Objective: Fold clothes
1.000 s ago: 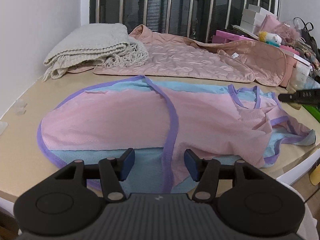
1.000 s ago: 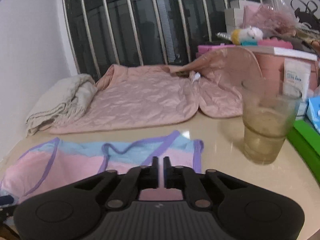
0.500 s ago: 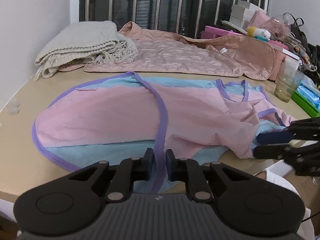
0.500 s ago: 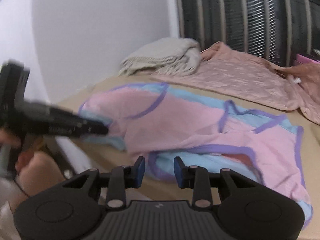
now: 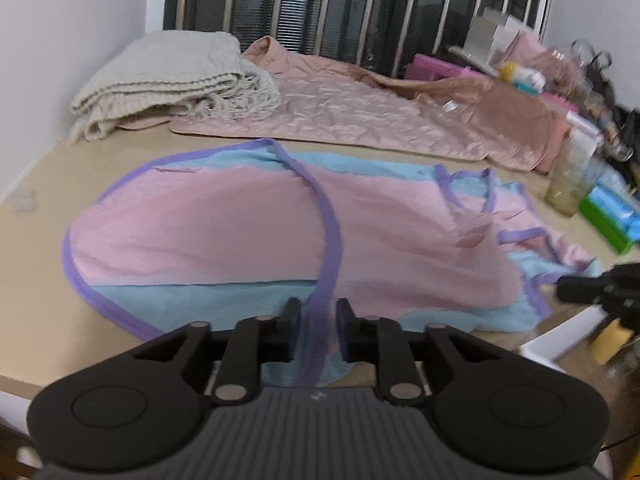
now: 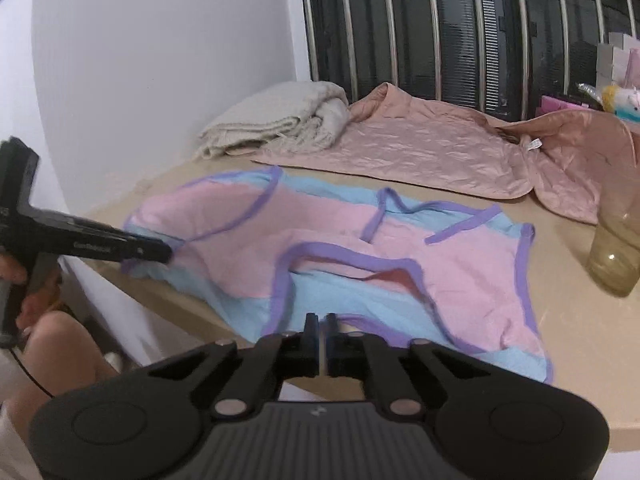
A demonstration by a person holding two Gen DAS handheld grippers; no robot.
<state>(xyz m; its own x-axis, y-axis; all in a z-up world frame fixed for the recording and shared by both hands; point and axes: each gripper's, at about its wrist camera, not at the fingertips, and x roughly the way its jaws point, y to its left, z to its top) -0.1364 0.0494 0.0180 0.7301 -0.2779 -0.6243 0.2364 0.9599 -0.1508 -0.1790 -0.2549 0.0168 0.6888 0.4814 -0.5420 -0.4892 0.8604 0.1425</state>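
Pink-and-blue top (image 5: 248, 236) with purple trim, spread flat on beige desk (image 5: 36, 200).
Left claw (image 5: 316, 320) pinches its purple-trimmed near edge; right claw (image 6: 322, 332) pressed together at the other near edge, apparently gripping cloth.

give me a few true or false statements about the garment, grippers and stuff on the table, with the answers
1. The left gripper is closed on the purple trim of the pink and blue garment. True.
2. The right gripper is wide open. False: its fingers are nearly shut at the garment's near edge.
3. The cream knitted blanket lies unfolded across the garment. False: it sits folded near the wall.
4. A clear drinking glass stands upright on the beige table. True.
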